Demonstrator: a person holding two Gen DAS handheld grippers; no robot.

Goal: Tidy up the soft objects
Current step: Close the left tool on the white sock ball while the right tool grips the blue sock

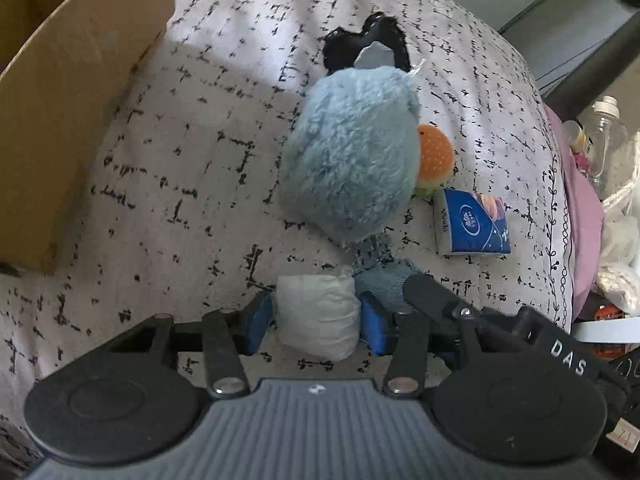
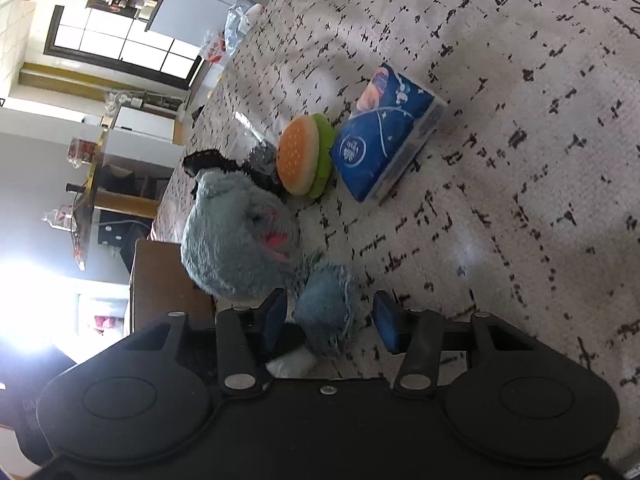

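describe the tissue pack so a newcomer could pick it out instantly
On the speckled white bedspread, find the big fluffy blue plush toy. Beside it lies a small burger toy, and next to that the tissue pack: the only flat, glossy, dark-blue printed packet there.

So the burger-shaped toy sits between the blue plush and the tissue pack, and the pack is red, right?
Not quite: the tissue pack is blue, not red, as the right wrist view shows. The burger-shaped toy does sit between the blue plush and the pack.
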